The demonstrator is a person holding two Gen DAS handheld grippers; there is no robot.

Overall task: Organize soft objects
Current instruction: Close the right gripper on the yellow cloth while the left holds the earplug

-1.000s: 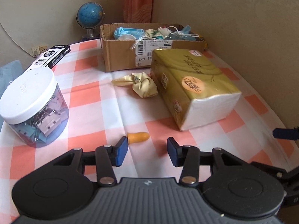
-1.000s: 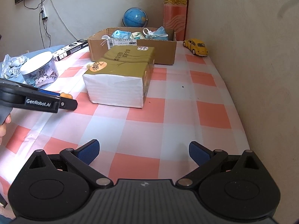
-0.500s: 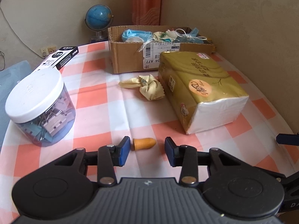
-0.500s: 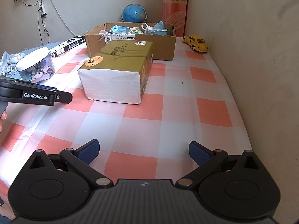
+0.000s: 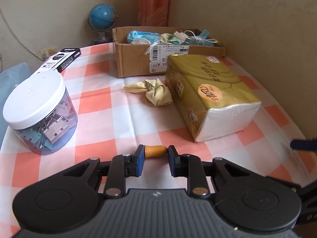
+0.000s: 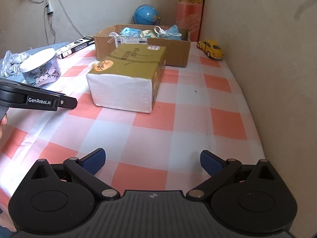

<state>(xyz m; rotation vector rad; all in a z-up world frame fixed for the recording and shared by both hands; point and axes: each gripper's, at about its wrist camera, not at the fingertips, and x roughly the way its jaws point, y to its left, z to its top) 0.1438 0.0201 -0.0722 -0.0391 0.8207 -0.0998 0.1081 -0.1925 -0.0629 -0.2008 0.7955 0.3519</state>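
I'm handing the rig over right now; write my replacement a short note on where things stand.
Left gripper: fingers have just closed on the orange finger cot, which lies on the checked tablecloth.
Right gripper: open, holding nothing.
Done: face masks already in the cardboard box.
Left: carry the cot to the box, then probably the yellow cloth and the tissue pack.

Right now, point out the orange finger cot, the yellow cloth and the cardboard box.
orange finger cot (image 5: 155, 151), left wrist view, its middle.
yellow cloth (image 5: 156, 94), left wrist view, crumpled centre.
cardboard box (image 5: 130, 61), left wrist view, front wall.
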